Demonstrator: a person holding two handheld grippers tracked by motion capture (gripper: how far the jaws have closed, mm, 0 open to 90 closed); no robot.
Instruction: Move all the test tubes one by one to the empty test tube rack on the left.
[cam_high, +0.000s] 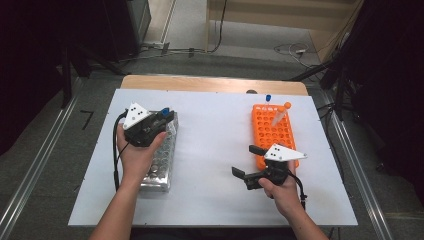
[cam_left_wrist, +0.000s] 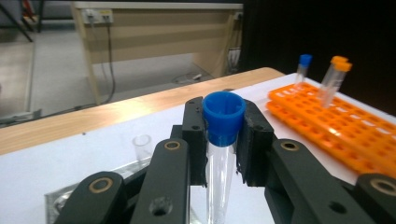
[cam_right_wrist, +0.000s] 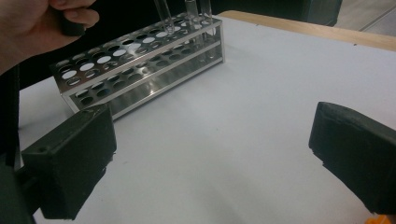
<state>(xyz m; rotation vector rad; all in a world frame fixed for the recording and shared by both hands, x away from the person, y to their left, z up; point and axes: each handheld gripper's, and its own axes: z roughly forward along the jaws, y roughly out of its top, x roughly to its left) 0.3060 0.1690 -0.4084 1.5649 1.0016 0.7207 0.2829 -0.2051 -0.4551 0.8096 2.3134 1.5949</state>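
If tilted on the way down, risks catching a hole's rim instead of dropping in. Left gripper (cam_left_wrist: 224, 140): drawn in narrow, pads clamped on the clear tube (cam_left_wrist: 219, 182) just under its blue cap (cam_left_wrist: 223, 114). Gripped so high, leaves the long lower part free to swing. Could miss a hole in the metal rack (cam_high: 159, 167), knock the open glass tubes (cam_right_wrist: 189, 14) standing at its far end, or slide down through the pads if eased too soon.

Tube itself: slim, transparent, apparently empty, upright between the jaws, topped by a ribbed blue screw cap. Held over the far end of the metal rack, at the left of the white table (cam_high: 210, 150).

Farther out, right gripper (cam_high: 246, 161): spread wide, nothing between the jaws, low over the table just beside the orange rack (cam_high: 272, 132), with capped tubes leaning at that rack's far end.
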